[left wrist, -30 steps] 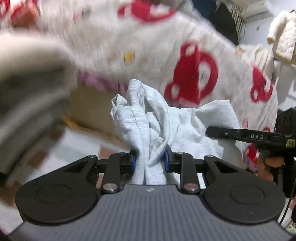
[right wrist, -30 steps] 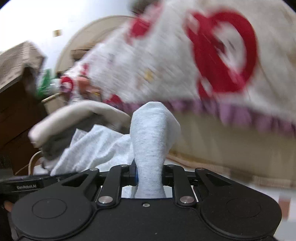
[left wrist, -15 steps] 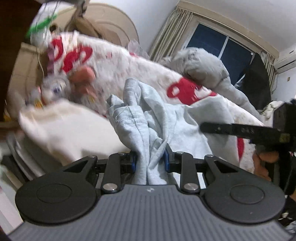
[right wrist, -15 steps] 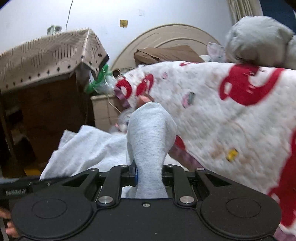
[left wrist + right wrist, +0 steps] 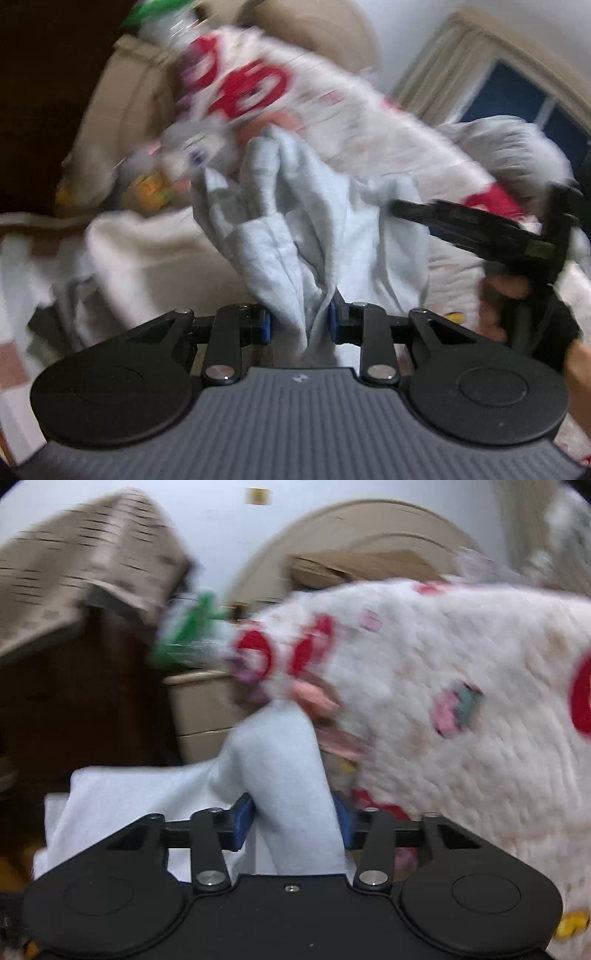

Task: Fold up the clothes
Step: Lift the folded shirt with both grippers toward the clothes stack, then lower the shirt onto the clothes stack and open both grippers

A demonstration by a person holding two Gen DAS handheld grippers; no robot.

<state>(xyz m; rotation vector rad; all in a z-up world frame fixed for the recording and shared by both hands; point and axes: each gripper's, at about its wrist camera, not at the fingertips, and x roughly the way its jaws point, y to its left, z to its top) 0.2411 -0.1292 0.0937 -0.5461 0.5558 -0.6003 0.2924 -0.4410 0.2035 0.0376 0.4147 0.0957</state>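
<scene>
A bunched light-grey jersey garment point(image 5: 295, 236) is clamped in the left gripper point(image 5: 298, 325). The right gripper point(image 5: 293, 825) has just been opening, a fold lying loosely between its jaws. That fold should be released fully ahead before the left corner is laid down.

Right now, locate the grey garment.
The grey garment sits centre-frame in both wrist views: pinched by the left gripper, between the fingers of the right gripper, which have just been opening, before the red-patterned blanket.

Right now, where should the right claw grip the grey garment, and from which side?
Right claw has just been opening, grey garment between its jaws. Close on that bunched ridge, head-on: it's narrow and thick; the sheet spreading left is flat.
</scene>
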